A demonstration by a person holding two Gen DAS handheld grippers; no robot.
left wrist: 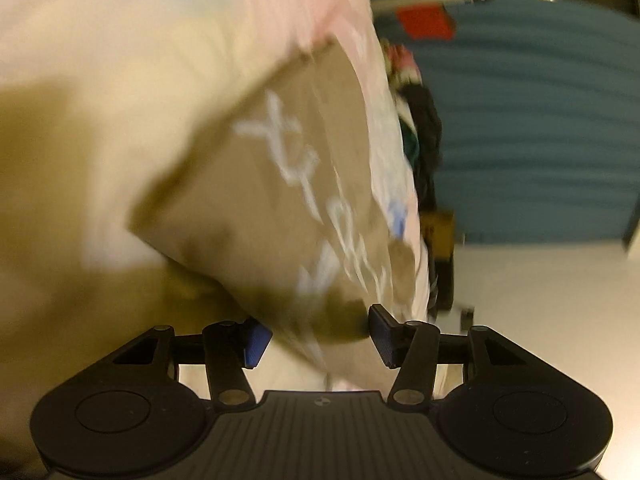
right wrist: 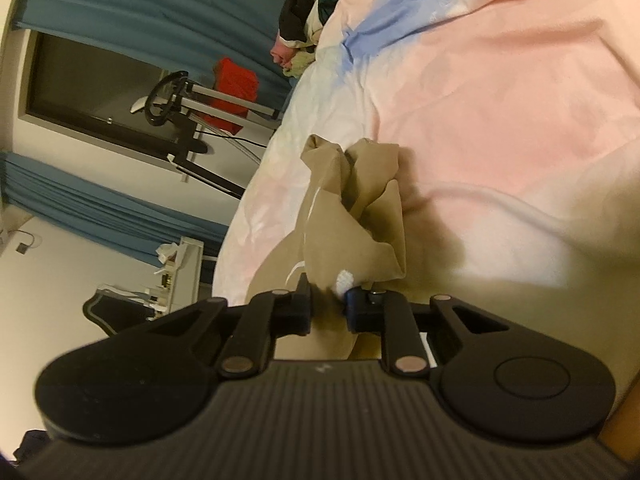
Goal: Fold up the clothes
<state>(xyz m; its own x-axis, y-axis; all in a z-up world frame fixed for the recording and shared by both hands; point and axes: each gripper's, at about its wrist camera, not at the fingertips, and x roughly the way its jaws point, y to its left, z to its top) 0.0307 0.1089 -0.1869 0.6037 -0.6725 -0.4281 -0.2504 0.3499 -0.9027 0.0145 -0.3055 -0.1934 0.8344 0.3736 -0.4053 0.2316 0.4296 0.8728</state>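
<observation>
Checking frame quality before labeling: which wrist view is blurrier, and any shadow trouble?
Left wrist: heavy motion blur, white print on the tan garment smeared. Right wrist: sharper, garment folds crisp at the right gripper; dark shadow on the pink bedsheet; fisheye bending in both.

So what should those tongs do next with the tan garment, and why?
Probably close the left tongs on the tan garment: they stand open with cloth between them, while the right tongs already pinch a bunched edge, so both could spread it on the bedsheet.

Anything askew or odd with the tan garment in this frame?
Yes: the tan garment is bunched into a crumpled wad where the right claw pinches it, not flat on the pink bedsheet. The left claw stands open around its printed part.
</observation>
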